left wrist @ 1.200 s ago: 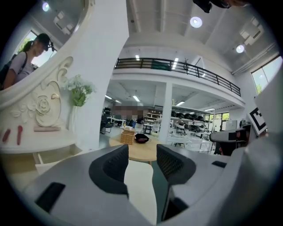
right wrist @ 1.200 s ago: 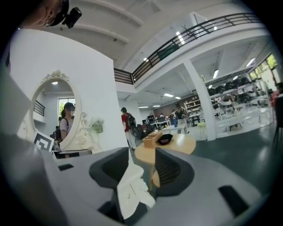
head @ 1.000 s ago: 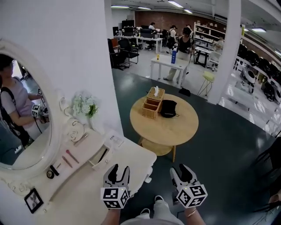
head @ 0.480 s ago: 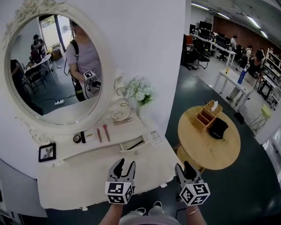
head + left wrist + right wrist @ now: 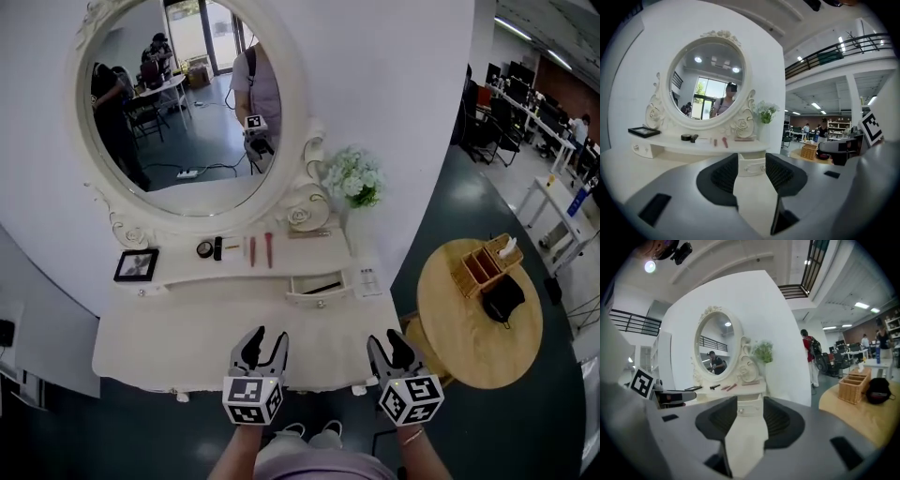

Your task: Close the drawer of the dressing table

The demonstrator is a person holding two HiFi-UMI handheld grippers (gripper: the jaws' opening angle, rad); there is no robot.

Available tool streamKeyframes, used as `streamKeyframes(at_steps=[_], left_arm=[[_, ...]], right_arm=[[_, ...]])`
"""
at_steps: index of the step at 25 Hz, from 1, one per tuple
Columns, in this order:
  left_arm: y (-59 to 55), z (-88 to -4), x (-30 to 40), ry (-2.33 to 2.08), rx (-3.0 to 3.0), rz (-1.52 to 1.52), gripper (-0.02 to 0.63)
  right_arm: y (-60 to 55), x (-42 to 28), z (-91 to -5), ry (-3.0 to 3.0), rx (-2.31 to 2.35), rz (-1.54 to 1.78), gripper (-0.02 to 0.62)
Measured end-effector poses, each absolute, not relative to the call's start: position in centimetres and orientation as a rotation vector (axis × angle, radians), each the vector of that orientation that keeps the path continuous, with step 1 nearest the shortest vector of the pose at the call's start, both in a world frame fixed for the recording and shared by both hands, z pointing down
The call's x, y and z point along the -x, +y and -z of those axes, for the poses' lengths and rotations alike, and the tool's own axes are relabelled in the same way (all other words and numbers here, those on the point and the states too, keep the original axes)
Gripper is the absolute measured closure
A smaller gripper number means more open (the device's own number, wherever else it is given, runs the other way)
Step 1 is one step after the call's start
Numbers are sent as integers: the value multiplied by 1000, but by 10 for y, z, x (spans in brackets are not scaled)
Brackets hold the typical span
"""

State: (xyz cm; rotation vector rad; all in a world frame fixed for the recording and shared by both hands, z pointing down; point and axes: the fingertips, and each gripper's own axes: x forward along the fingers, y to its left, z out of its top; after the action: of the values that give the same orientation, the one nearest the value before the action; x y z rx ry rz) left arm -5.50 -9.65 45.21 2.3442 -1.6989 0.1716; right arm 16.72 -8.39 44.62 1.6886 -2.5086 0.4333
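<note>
- Now left tongs (image 5: 266,341) and right tongs (image 5: 386,343), low in the frame's centre, gape wide with nothing held.
- Drawer (image 5: 319,287) stands pulled out mid-frame, on the white table (image 5: 169,333), apart from both tongs.

White painted dressing table (image 5: 169,330): smooth matt top. Oval mirror (image 5: 178,103): glossy glass, carved white frame. Small white drawer (image 5: 315,296): shiny knob. Round side table (image 5: 459,328): pale smooth wood. Left gripper (image 5: 752,164) pads (image 5: 725,174): black, ribbed, matt.

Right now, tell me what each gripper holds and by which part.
Nothing: the left gripper and right gripper are both open and empty, short of the open drawer.
</note>
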Motion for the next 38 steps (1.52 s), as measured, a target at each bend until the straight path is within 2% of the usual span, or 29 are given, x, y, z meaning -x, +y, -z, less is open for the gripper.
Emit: streamKeyframes(at_steps=[11,38], left_arm=[[-77,-473,59,-1766,-2247,-236,430],[-193,-548,39,-1620,-2215,-338,428]], right_arm=[[-91,-144,-462,-2548,-1488,-390,422],[-206,-125,-530,-2390,-1368,-344,394]])
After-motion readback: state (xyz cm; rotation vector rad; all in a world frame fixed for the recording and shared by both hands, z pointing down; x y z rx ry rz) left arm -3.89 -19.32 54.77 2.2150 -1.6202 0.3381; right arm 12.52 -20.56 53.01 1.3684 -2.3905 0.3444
